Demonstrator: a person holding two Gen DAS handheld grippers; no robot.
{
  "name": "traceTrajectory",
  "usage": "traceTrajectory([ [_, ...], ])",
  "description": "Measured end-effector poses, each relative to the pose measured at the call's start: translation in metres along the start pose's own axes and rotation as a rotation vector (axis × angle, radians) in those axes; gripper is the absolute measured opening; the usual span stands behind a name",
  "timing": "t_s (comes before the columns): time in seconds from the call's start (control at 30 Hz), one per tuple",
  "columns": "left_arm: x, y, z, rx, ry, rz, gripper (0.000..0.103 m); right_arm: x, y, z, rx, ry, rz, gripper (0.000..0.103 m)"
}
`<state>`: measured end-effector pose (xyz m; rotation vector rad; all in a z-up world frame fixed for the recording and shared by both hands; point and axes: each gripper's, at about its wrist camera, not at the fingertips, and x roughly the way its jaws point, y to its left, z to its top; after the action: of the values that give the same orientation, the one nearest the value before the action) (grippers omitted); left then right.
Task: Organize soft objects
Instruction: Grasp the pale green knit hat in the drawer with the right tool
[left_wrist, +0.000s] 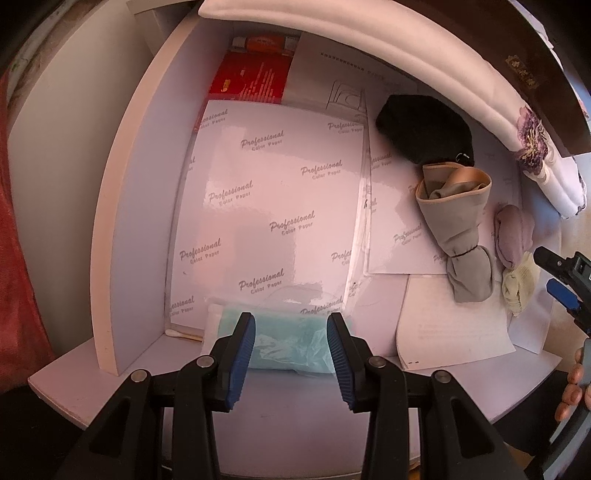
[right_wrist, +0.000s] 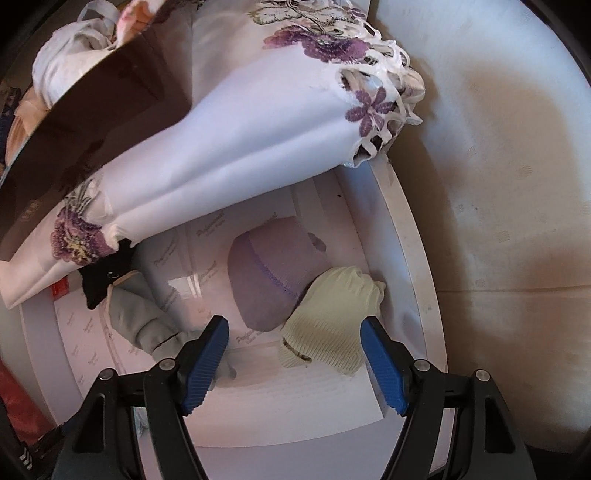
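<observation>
On a white shelf (left_wrist: 122, 229) lie soft items at the right: a black pouch (left_wrist: 424, 129), a grey rolled cloth bundle (left_wrist: 454, 229), a lilac rolled sock (left_wrist: 511, 232) and a cream rolled sock (left_wrist: 517, 288). My left gripper (left_wrist: 291, 354) is open, its jaws either side of a teal packet in clear wrap (left_wrist: 288, 339). My right gripper (right_wrist: 295, 365) is open just in front of the cream sock (right_wrist: 332, 314), with the lilac sock (right_wrist: 269, 273) behind and the grey bundle (right_wrist: 144, 317) to the left. The right gripper (left_wrist: 561, 280) shows at the left view's right edge.
Glossy "Professional Color Paper" sheets (left_wrist: 269, 221) cover the shelf floor, with a red package (left_wrist: 251, 77) at the back. A white embroidered cloth with purple flowers (right_wrist: 258, 147) hangs over the shelf top. A white side wall (right_wrist: 406, 258) bounds the right.
</observation>
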<state>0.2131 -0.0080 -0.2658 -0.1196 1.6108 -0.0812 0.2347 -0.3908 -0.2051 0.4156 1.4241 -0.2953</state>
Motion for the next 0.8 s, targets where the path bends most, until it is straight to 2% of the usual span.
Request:
traceTrajectory([
  [0.27,0.002,0.0,-0.001,0.001,0.002,-0.008,0.04,0.017,-0.002,0.006,-0.004,0.014,-0.022,0.076],
  [0.4,0.002,-0.001,-0.002,0.001,0.001,-0.013,0.042,0.032,0.005,0.01,-0.031,0.05,-0.042,0.076],
  [0.57,0.003,0.001,-0.001,-0.018,0.012,-0.031,0.046,0.045,0.011,0.009,-0.072,0.068,-0.063,0.083],
  [0.7,0.002,0.001,-0.002,-0.019,0.016,-0.04,0.047,0.061,0.025,0.004,-0.175,0.092,-0.156,0.084],
  [0.8,0.002,0.0,-0.002,-0.016,0.017,-0.039,0.047,0.067,0.028,0.004,-0.189,0.097,-0.18,0.083],
])
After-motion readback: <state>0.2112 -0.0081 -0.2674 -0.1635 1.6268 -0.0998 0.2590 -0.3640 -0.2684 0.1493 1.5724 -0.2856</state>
